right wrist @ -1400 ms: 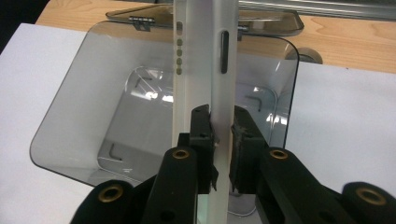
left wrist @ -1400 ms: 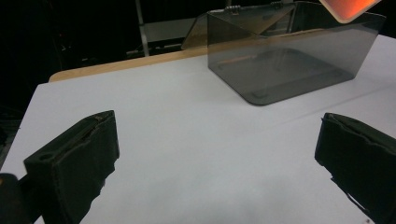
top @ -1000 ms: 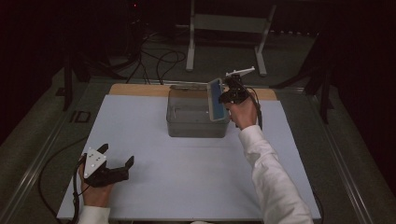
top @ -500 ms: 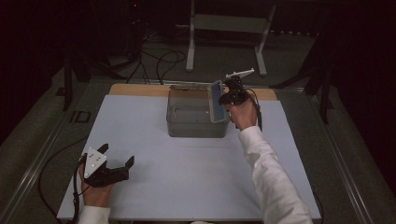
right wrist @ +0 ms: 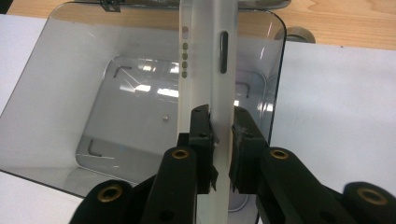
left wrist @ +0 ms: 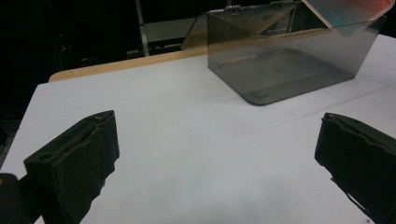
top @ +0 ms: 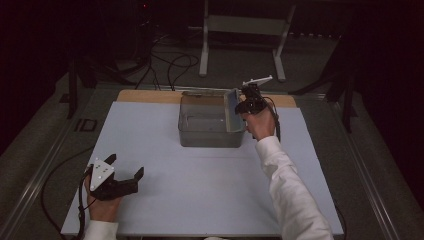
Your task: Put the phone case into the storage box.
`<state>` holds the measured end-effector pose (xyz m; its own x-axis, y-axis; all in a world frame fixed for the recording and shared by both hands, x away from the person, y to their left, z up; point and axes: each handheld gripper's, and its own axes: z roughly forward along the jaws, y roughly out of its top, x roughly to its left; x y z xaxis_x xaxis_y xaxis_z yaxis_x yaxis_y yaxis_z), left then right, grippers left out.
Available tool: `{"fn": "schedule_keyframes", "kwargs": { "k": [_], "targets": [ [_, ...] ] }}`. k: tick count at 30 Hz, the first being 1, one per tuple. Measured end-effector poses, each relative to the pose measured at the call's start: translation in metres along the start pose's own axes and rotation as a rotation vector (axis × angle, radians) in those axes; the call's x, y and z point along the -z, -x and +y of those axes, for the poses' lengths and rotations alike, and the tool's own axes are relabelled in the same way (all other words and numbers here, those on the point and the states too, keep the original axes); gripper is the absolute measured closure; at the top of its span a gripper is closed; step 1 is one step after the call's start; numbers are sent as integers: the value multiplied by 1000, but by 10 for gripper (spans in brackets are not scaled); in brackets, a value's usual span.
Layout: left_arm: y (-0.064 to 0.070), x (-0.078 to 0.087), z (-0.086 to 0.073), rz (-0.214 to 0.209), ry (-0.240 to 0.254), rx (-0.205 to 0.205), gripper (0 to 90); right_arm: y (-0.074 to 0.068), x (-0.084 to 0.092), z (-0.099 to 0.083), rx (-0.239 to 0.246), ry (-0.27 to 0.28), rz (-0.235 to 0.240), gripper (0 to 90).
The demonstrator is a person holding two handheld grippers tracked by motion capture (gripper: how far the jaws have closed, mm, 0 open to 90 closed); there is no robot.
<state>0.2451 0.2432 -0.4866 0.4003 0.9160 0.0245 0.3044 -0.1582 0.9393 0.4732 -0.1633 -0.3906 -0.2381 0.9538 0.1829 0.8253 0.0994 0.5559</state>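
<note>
A clear grey plastic box (top: 210,139) stands open at the back middle of the white table. My right gripper (top: 241,107) is shut on a thin flat slab (top: 231,111) with a pale edge and a bluish face, held on edge over the box's right side. In the right gripper view the slab (right wrist: 205,60) runs up between the pads of that gripper (right wrist: 220,144), above the box (right wrist: 70,93) floor. My left gripper (top: 125,165) rests open at the front left, nothing between its jaws. From the left gripper (left wrist: 217,154) the box (left wrist: 280,60) lies farther off, with the slab (left wrist: 348,14) above it.
The box's hinged lid (left wrist: 201,28) leans back behind it. A wooden strip (top: 145,96) edges the table's far side. Beyond it are cables and a metal stand (top: 240,30) on the floor. Bare white tabletop (top: 200,190) stretches between the two hands.
The right gripper with the slab has shifted only slightly over the box. The left gripper has stayed where it was.
</note>
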Motion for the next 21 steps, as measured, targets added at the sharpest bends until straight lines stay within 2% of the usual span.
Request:
{"fn": "schedule_keyframes", "kwargs": {
  "k": [21],
  "targets": [
    [0, 1, 0, 0, 2, 0, 7, 2, -13, -3, -18, -7, -4, 812]
  ]
}}
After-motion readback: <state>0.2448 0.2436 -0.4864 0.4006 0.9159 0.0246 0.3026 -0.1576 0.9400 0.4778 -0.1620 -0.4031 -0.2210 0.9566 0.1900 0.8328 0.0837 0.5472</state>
